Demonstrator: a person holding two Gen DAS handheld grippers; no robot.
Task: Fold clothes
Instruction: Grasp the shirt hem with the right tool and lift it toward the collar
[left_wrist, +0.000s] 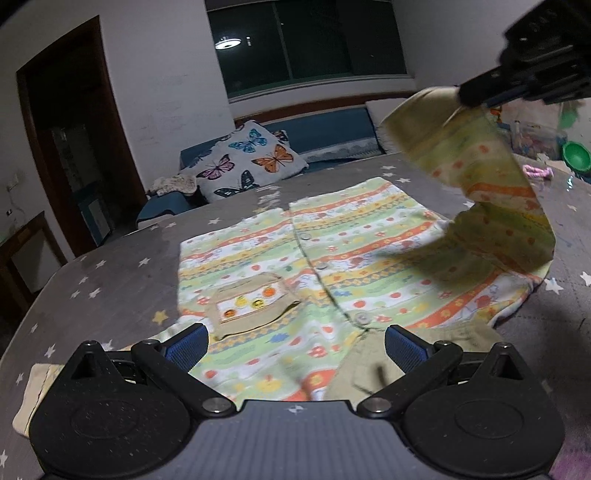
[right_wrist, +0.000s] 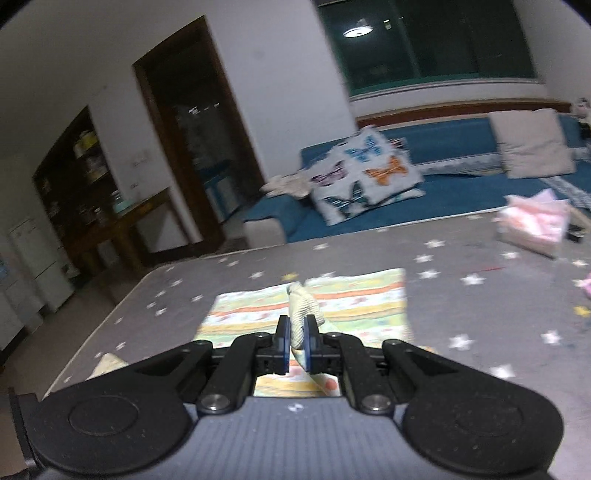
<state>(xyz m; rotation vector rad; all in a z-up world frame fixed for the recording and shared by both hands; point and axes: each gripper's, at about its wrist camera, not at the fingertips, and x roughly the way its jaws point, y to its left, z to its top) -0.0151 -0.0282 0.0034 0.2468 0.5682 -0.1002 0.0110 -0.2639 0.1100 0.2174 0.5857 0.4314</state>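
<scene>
A child's striped, buttoned shirt (left_wrist: 306, 258) with a khaki chest pocket (left_wrist: 251, 304) lies flat on the grey star-patterned mat (left_wrist: 110, 273). My left gripper (left_wrist: 295, 343) is open and empty, low over the shirt's near edge by the khaki collar (left_wrist: 369, 365). My right gripper (right_wrist: 295, 341) is shut on the cuff of the shirt's right sleeve (right_wrist: 304, 314) and holds it up above the shirt body (right_wrist: 354, 299). In the left wrist view the right gripper (left_wrist: 465, 96) lifts the sleeve (left_wrist: 480, 184) high at the upper right.
A blue sofa (right_wrist: 443, 184) with a butterfly cushion (left_wrist: 247, 158) stands behind the mat. A pink tissue pack (right_wrist: 532, 225) lies on the mat at the right. A green bowl (left_wrist: 576, 155) and toys sit far right. A dark doorway (left_wrist: 70, 122) is at left.
</scene>
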